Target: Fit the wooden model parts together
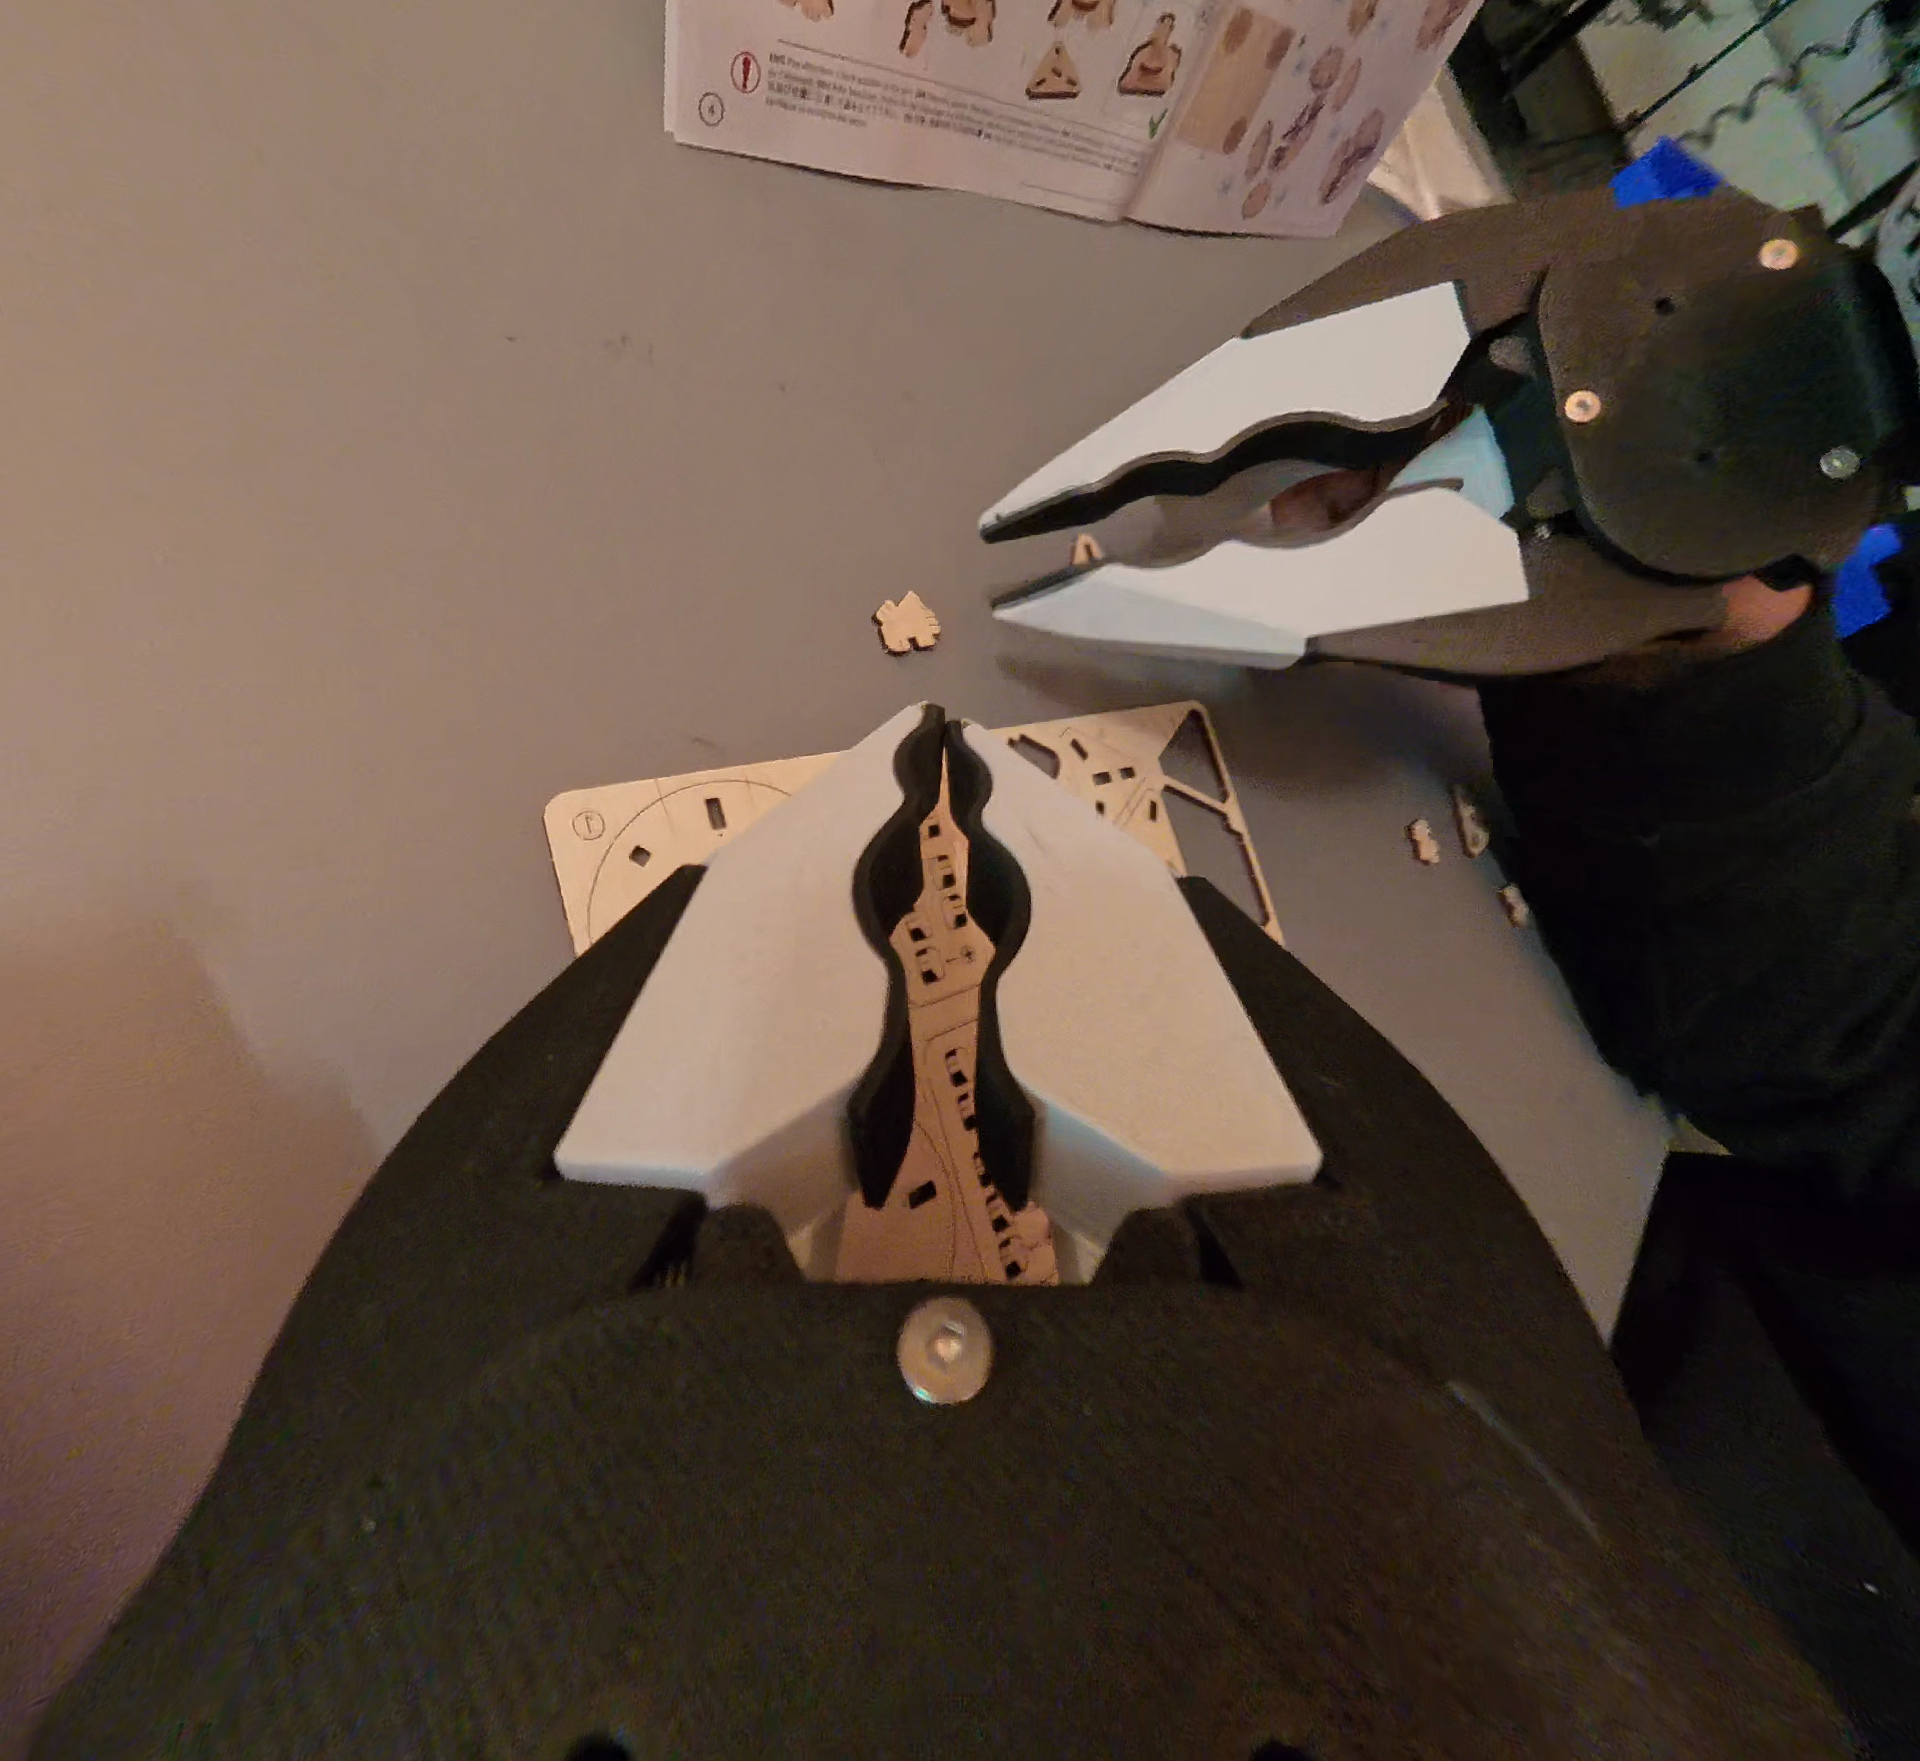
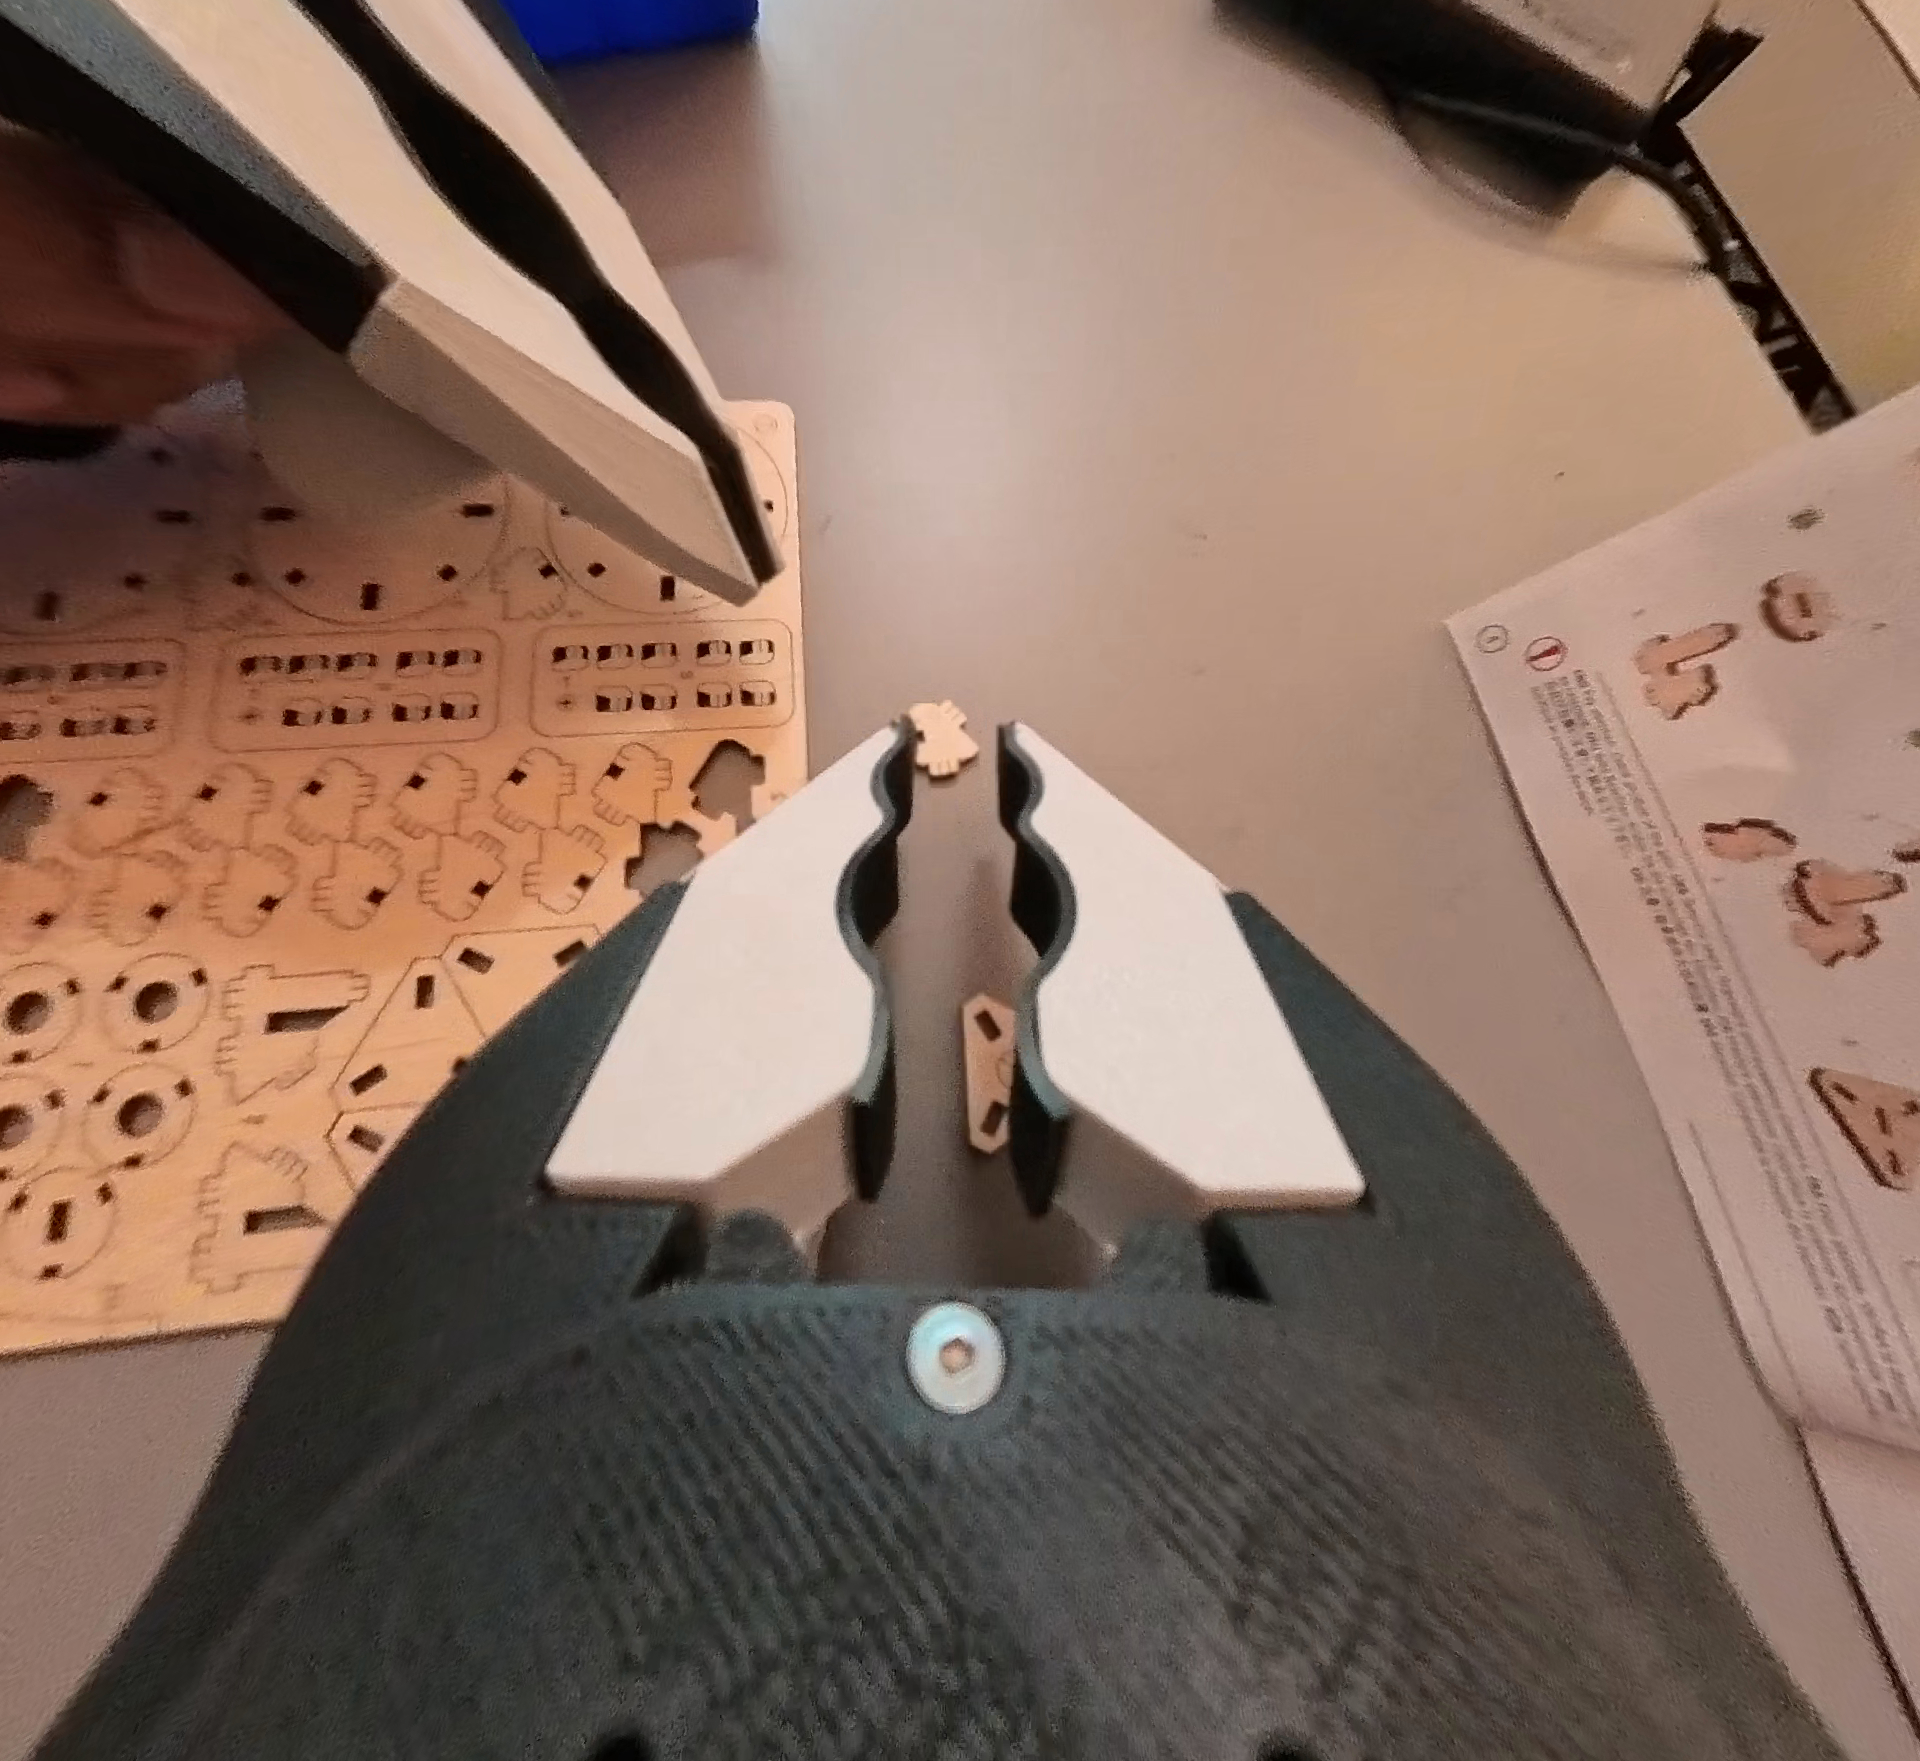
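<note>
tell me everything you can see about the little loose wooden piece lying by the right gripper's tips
The small wooden piece is a flat, pale laser-cut plywood shape with notched, toothed edges. It lies flat on the grey table, loose from the plywood sheet. It sits just ahead of the open right gripper, close to one fingertip; contact is unclear.

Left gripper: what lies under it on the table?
Under the shut left gripper lies a laser-cut wooden sheet of puzzle parts, flat on the grey table. The gripper covers the sheet's middle; only its corners and a central strip show.
</note>
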